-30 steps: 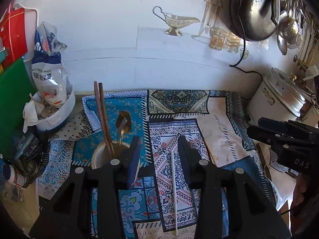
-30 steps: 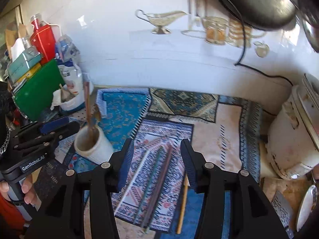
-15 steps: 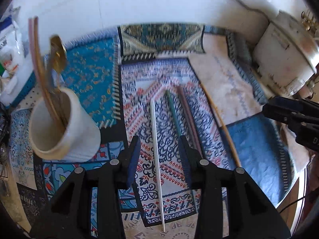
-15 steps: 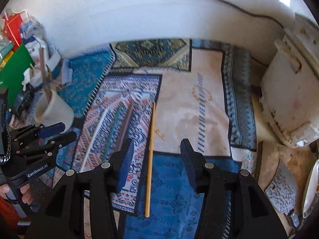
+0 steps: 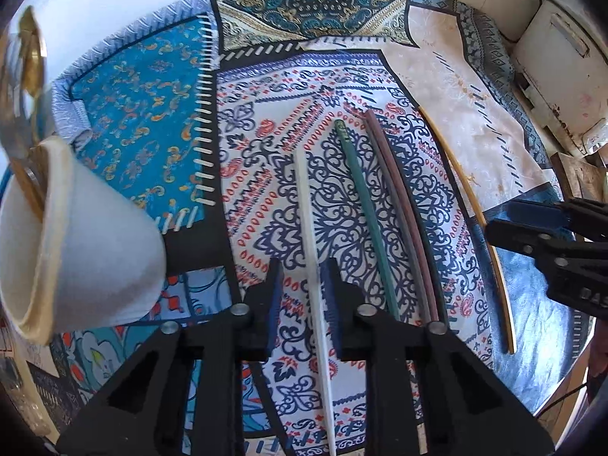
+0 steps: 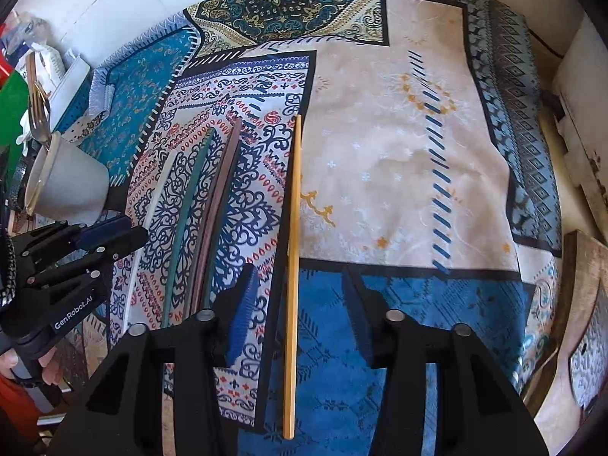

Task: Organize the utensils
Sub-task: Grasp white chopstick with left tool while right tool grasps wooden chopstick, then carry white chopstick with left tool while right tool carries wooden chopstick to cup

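The left gripper [image 5: 302,285] straddles the white chopstick [image 5: 309,235] at lower centre, jaws narrowly parted, not clamping. The right gripper [image 6: 300,296] stands wide apart around the yellow chopstick [image 6: 292,266]. The white cup [image 5: 76,250] sits at left.

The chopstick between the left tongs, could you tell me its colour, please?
White chopstick; the left wrist view shows it best.
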Demonstrator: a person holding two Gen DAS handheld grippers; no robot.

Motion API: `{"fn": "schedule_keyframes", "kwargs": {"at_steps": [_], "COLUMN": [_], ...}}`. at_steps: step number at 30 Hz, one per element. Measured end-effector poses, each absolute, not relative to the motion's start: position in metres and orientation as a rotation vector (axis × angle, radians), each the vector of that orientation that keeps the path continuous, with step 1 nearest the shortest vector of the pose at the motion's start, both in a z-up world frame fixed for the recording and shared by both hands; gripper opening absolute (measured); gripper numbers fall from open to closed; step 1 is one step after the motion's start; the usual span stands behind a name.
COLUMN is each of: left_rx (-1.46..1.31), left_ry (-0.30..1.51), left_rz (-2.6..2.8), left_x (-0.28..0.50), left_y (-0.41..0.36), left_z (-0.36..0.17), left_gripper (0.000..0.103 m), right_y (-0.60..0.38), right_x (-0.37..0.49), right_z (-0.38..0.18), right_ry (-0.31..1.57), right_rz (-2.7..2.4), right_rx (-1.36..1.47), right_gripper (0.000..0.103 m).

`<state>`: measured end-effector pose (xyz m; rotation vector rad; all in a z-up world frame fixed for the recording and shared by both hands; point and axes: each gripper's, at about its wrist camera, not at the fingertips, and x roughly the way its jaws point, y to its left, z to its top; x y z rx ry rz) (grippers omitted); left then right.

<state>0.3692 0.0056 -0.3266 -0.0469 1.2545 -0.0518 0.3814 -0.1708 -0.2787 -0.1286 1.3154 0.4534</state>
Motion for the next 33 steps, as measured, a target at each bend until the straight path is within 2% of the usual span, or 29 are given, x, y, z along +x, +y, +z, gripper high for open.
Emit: {"fn": "schedule_keyframes", "kwargs": {"at_steps": [2, 4, 9, 11, 13, 20, 33], "left_rx": [-0.044, -0.042, -0.053, -0.060, -0.056, -0.073, -0.128], "left_ry": [1.253, 1.256, 1.252, 1.256, 1.264, 1.292, 1.239], "left_rz": [-0.058, -0.067, -0.079, -0.081, -0.081, -0.108, -0.108], "left_x": [0.372, 0.375, 0.379, 0.381, 0.384, 0.389, 0.354], "left_y": [0.004, 0.002, 0.001, 0.001, 0.002, 0.002, 0.003], "left_z": [-0.329, -0.329, -0.330, -0.330, -0.330, -0.331, -0.307], "left_gripper": [0.014, 0.014, 0.014, 0.012, 0.004, 0.004, 0.004], "right_y": [-0.165, -0.160, -0.155, -0.154, -0.151, -0.151, -0.166], "right_x": [0.385, 0.388, 0.394, 0.395, 0.395, 0.402, 0.376], "right_z": [-0.282, -0.286, -0.290, -0.290, -0.290, -0.292, -0.244], "right_ry": [1.324, 1.327, 1.318, 1.313, 1.309, 1.352, 1.222], "right_rz": [0.463, 0.459, 0.442, 0.439, 0.447, 0.474, 0.500], "right_rx": [-0.151, -0.164, -0.161, -0.174, -0.185, -0.133, -0.096], "right_gripper": [0.025, 0.019, 0.012, 0.009, 0.007, 0.006, 0.006]}}
